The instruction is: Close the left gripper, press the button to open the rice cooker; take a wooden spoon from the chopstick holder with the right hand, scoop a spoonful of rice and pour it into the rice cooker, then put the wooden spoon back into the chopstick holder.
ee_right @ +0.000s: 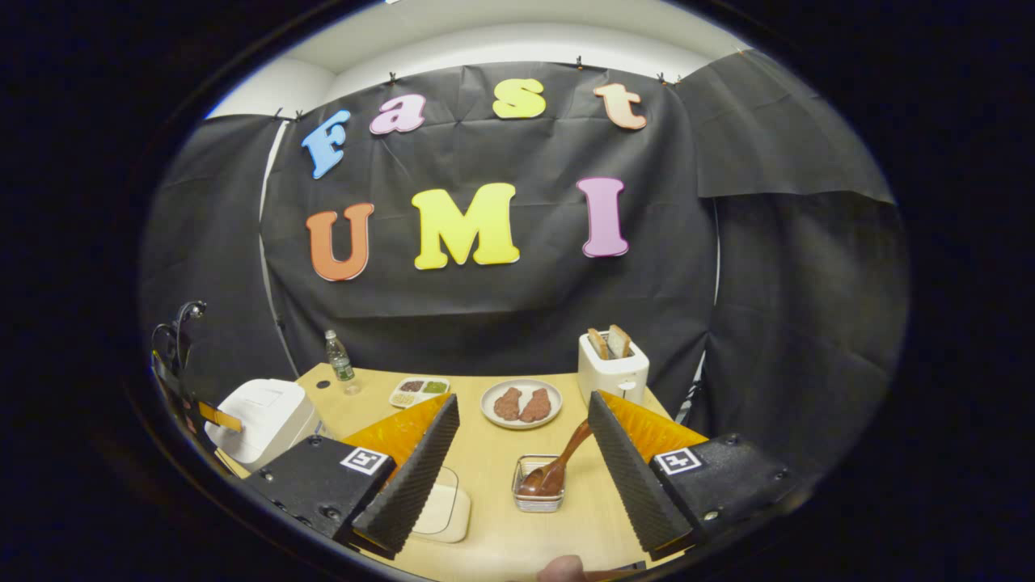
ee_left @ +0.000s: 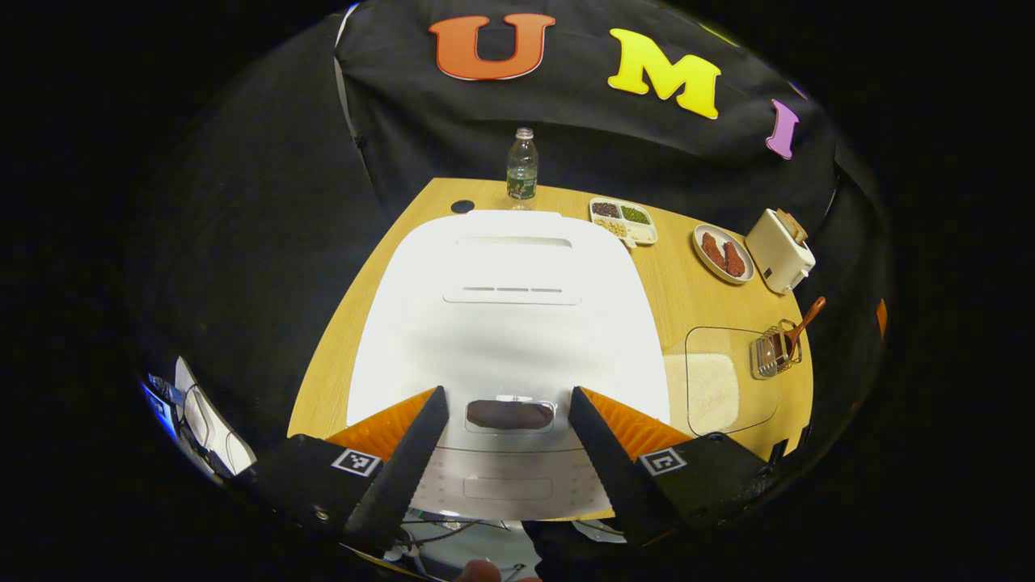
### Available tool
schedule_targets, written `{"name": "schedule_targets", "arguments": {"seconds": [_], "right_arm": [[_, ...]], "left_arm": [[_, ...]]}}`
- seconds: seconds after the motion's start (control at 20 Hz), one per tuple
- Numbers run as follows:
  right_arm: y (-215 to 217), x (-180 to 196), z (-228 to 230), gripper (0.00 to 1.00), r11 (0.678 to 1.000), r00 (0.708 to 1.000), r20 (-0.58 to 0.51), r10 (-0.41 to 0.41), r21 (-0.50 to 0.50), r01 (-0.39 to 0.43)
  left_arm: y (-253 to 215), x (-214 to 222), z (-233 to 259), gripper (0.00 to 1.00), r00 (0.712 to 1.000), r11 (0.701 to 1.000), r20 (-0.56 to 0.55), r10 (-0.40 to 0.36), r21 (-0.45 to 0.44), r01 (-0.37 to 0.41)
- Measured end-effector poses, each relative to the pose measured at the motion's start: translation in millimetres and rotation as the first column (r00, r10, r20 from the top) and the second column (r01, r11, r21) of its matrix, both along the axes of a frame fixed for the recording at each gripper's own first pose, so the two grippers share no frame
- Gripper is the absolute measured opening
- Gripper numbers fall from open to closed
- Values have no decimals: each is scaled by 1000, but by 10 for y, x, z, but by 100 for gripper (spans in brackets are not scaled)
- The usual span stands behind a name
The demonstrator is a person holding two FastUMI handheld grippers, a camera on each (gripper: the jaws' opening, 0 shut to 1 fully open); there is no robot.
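Note:
The white rice cooker (ee_left: 501, 323) stands right under my left gripper (ee_left: 508, 396), its lid down. My left gripper is open, and its fingers straddle the dark oval button (ee_left: 509, 414) at the cooker's front. To the right, a clear tub of rice (ee_left: 711, 388) sits beside the wire chopstick holder (ee_left: 776, 352), with the wooden spoon (ee_left: 804, 319) leaning in it. My right gripper (ee_right: 524, 400) is open with nothing in it, hovering above and short of the holder (ee_right: 540, 483). The spoon (ee_right: 558, 465) lies between its fingers in that view, the rice tub (ee_right: 443, 509) at lower left, the cooker (ee_right: 259, 416) far left.
At the back of the wooden table (ee_left: 687, 283) stand a water bottle (ee_left: 521, 168), a divided dish of beans (ee_left: 623, 220), a plate with two brown pieces (ee_left: 722, 255) and a white toaster (ee_left: 780, 250) holding bread. Cables hang off the table's left edge.

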State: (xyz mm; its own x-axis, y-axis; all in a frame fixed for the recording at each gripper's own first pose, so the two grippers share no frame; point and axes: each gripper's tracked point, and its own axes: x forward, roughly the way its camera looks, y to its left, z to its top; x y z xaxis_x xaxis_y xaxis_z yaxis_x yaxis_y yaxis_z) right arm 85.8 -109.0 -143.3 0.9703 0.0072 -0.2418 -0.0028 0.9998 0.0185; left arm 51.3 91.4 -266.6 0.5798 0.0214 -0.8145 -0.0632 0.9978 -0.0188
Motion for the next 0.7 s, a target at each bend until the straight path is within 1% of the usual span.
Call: {"name": "schedule_targets", "arguments": {"seconds": [0.15, 0.3, 0.4, 0.5, 0.6, 0.7], "right_arm": [[90, 104, -27, 100, 999, 999, -10, 42, 21, -42], [139, 213, -7, 100, 996, 997, -2, 83, 42, -83], [147, 316, -2, 100, 993, 993, 11, 118, 16, -118], [208, 377, -4, 100, 987, 987, 10, 162, 7, -162], [210, 420, 22, 100, 983, 983, 14, 183, 11, -183], [205, 442, 48, 100, 983, 983, 18, 183, 18, -184]], "left_arm": [[-3, 8, 6, 100, 1000, 1000, 13, 18, -7, -18], [-1, 78, 34, 100, 997, 999, 67, 42, 5, -42], [5, 69, 51, 99, 994, 997, 73, 77, 2, -78], [-43, 69, 104, 96, 991, 995, 84, 101, -14, -101], [-50, 134, 224, 96, 984, 993, 138, 116, -3, -117], [-51, 177, 397, 96, 972, 992, 196, 126, 7, -130]]}}
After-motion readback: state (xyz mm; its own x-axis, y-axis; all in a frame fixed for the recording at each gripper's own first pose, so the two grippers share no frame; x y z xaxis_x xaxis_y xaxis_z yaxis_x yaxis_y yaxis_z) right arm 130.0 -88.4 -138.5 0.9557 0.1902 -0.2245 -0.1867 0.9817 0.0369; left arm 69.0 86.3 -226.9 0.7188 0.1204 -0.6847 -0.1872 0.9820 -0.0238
